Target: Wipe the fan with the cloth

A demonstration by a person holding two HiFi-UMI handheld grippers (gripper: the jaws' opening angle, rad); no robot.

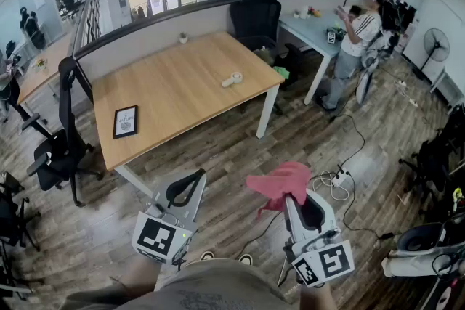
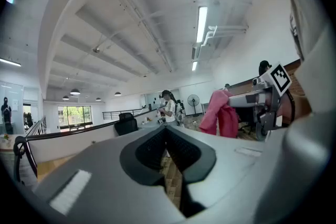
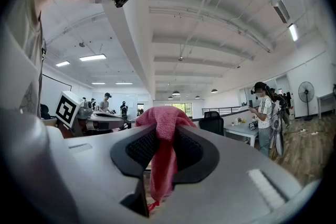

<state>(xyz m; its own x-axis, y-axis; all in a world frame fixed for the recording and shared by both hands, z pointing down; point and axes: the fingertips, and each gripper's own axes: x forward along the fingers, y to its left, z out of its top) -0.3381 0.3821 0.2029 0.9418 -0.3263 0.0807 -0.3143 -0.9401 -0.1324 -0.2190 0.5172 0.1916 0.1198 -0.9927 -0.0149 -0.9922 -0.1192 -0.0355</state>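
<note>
Cloth (image 1: pixel 280 181) — soft, light, floppy — is clamped at a bunched fold by right gripper (image 1: pixel 294 201) fingers. Left gripper (image 1: pixel 196 178) fingers shut, empty. Fan (image 1: pixel 437 45) is seen far off at 2 o'clock.

The surface (image 1: pixel 182 83) fills the upper middle of the head view. A framed card (image 1: pixel 125 121) lies near its lower left corner, and a small item, perhaps a tape roll (image 1: pixel 232 79), lies toward its right edge. A chair (image 1: pixel 256 14) stands behind it and a second chair (image 1: pixel 62 134) at its left. The fan (image 1: pixel 436 46) stands at the far upper right, beyond a person (image 1: pixel 356 40). At the bottom, the left gripper (image 1: pixel 196 178) is left of the right gripper (image 1: pixel 290 198), and the cloth (image 1: pixel 280 181) sits between the right one's fingers.
</note>
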